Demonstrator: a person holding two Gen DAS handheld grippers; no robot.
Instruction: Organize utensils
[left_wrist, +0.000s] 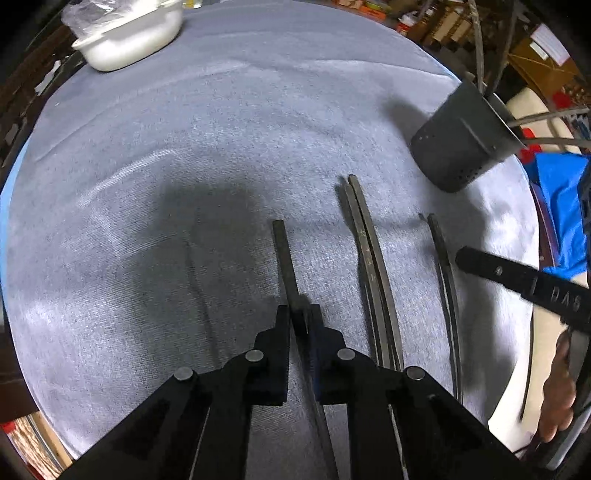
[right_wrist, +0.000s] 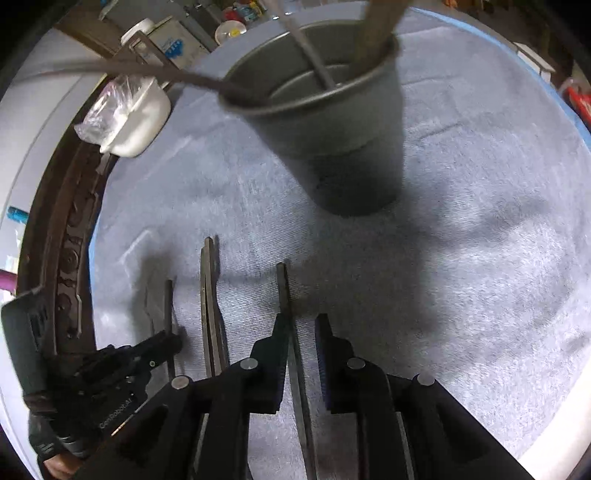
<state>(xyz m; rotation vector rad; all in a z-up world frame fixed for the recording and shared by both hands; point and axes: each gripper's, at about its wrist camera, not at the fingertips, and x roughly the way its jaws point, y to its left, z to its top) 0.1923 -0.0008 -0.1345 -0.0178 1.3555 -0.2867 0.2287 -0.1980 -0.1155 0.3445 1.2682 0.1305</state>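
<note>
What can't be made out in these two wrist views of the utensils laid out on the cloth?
- Left gripper: the working end of its utensil runs under the fingers and off the bottom edge.
- Right gripper: contact with the utensil between its fingers is unclear; a gap shows on one side.
- Paired utensils: type unreadable, only dark handles show.
- Holder: contents cut off by the top edge, motion-blurred.

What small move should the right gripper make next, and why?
Probably close the right gripper on the flat handle. The handle lies on the cloth between its fingers, and the jaws stand apart with a gap on one side. The grey holder stands upright just ahead, with utensils in it. The left gripper grips another utensil.
</note>
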